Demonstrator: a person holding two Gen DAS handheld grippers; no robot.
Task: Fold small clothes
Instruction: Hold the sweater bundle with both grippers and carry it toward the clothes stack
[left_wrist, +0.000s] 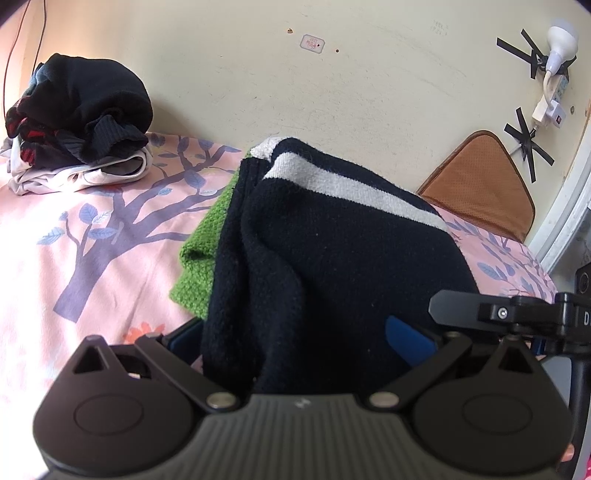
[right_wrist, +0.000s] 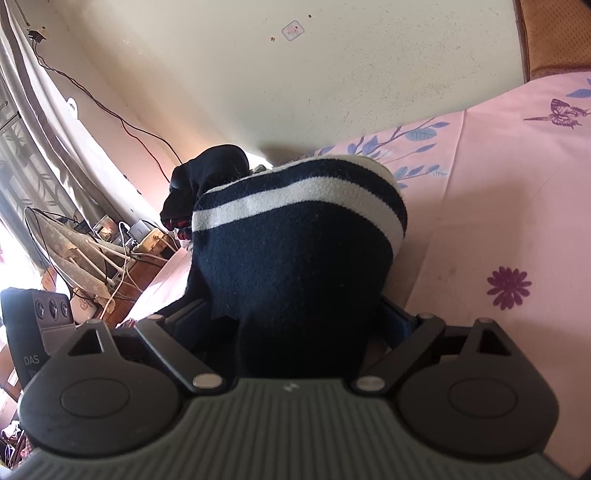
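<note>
A navy knit garment with white stripes (left_wrist: 332, 258) fills the middle of the left wrist view and lies over a green knit piece (left_wrist: 207, 236) on the pink floral bedsheet (left_wrist: 92, 229). My left gripper (left_wrist: 295, 343) is shut on the navy garment; a blue finger pad (left_wrist: 406, 339) shows against the cloth. In the right wrist view the same navy striped garment (right_wrist: 295, 251) bunches up between the fingers, and my right gripper (right_wrist: 295, 332) is shut on it. The right gripper's body (left_wrist: 524, 314) shows at the left view's right edge.
A pile of dark and white clothes (left_wrist: 74, 122) sits at the bed's far left by the wall; it also shows in the right wrist view (right_wrist: 207, 181). A brown cushion (left_wrist: 480, 184) leans at the far right. A fan and cables (right_wrist: 74, 243) stand beside the bed.
</note>
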